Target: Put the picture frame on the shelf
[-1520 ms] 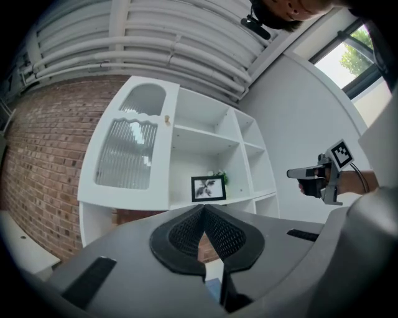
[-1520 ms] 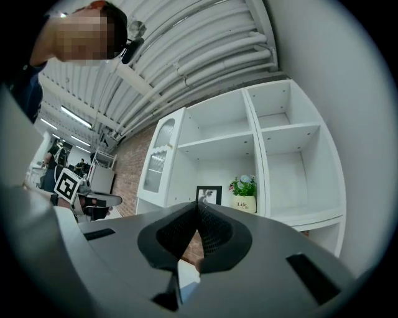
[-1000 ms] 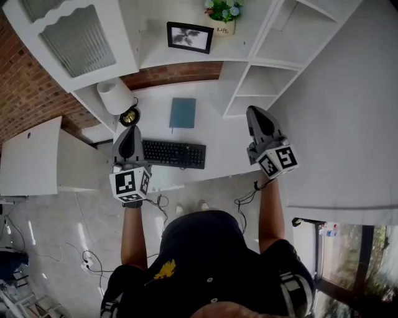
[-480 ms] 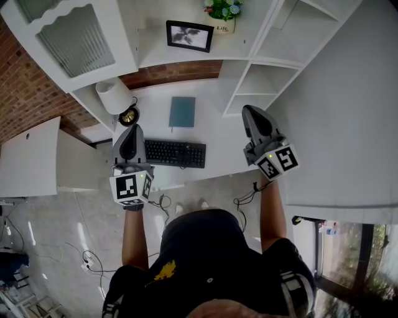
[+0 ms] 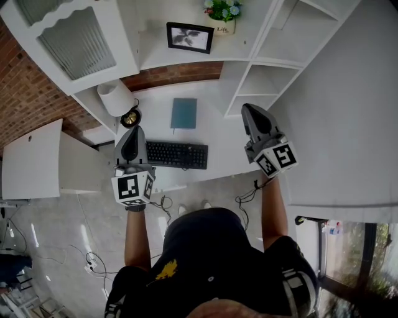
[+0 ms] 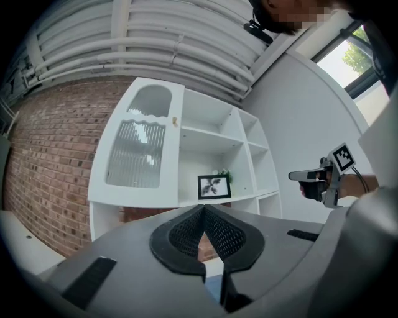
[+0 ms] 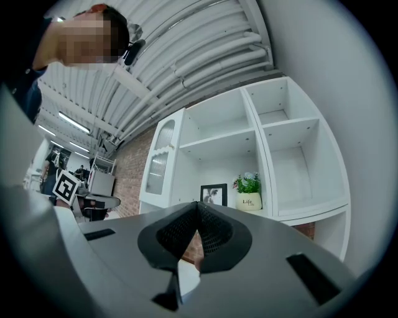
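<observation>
On shelf (image 5: pixel 155 57) we see pic frame (image 5: pixel 189 37) upright, just beside flower pot (image 5: pixel 222 12) | L gripper (image 5: pixel 133 134): jaws together, empty | R gripper (image 5: pixel 251 114): same | both over desk (image 5: pixel 217 144), well apart from frame

Head view looks steeply down from above the person onto surface (image 5: pixel 214 133) and shelf (image 5: pixel 155 57). Both gripper views face the shelf, roughly level, from well back. All three share the frame (image 5: pixel 189 37).

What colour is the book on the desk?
The book is muted teal-blue, clearest in the head view.
</observation>
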